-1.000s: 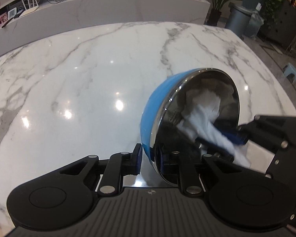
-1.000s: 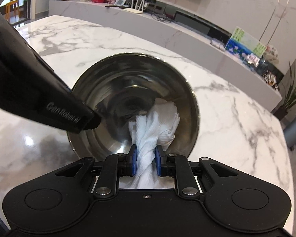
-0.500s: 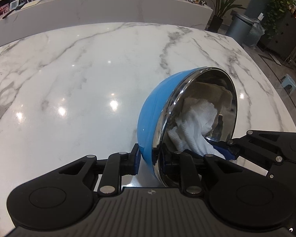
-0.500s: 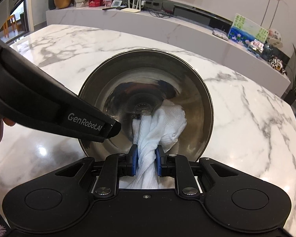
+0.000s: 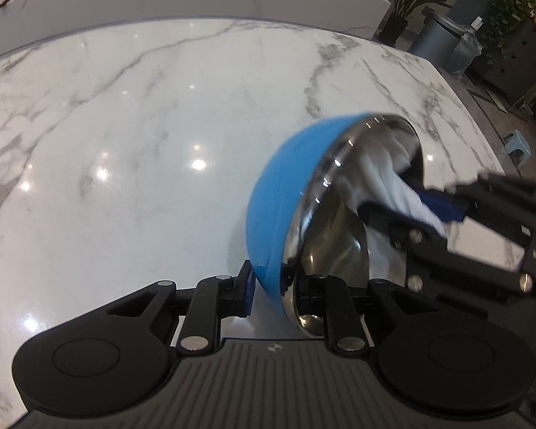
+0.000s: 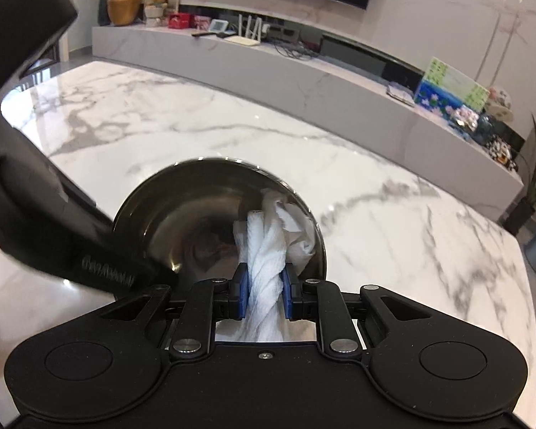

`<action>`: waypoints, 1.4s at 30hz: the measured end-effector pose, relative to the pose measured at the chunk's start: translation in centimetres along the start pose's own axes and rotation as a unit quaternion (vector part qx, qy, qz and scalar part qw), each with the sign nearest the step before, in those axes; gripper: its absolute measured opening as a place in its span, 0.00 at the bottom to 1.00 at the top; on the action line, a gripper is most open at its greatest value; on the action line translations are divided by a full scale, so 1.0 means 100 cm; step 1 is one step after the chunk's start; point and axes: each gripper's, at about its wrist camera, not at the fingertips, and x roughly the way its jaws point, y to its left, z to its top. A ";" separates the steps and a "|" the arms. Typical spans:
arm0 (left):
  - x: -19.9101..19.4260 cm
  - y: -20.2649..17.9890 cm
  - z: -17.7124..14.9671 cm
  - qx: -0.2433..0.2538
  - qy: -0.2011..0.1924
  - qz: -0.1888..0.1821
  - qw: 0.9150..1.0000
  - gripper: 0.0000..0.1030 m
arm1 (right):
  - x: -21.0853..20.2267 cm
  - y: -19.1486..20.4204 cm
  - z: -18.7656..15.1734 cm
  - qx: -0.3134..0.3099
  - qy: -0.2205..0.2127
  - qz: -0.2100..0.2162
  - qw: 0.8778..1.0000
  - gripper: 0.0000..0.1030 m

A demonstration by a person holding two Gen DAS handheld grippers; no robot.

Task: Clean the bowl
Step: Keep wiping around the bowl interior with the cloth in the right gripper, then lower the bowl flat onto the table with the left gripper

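The left tool pinches the near rim of the blue bowl, holding it tipped on edge above the marble surface, mouth facing right, where the right tool, clamped on a white cloth, reaches straight in.

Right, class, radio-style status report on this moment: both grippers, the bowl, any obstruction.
Left gripper shut on bowl rim, bowl tilted on edge. Right gripper shut on white cloth, cloth against steel interior. No obstruction visible.
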 end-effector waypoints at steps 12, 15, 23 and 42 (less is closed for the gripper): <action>-0.017 0.016 0.007 -0.009 -0.044 -0.002 0.999 0.31 | 0.025 0.004 0.010 -0.016 0.038 0.031 0.999 0.16; -0.029 0.011 0.011 0.012 -0.071 0.014 0.997 0.39 | 0.029 0.007 0.010 -0.025 0.047 0.027 0.998 0.16; -0.041 -0.001 0.025 0.058 -0.130 0.050 0.989 0.46 | 0.030 0.007 0.007 -0.023 0.054 0.029 0.998 0.16; -0.010 0.032 0.040 -0.036 -0.048 0.005 0.998 0.09 | 0.044 0.034 0.008 -0.042 0.018 0.026 0.999 0.16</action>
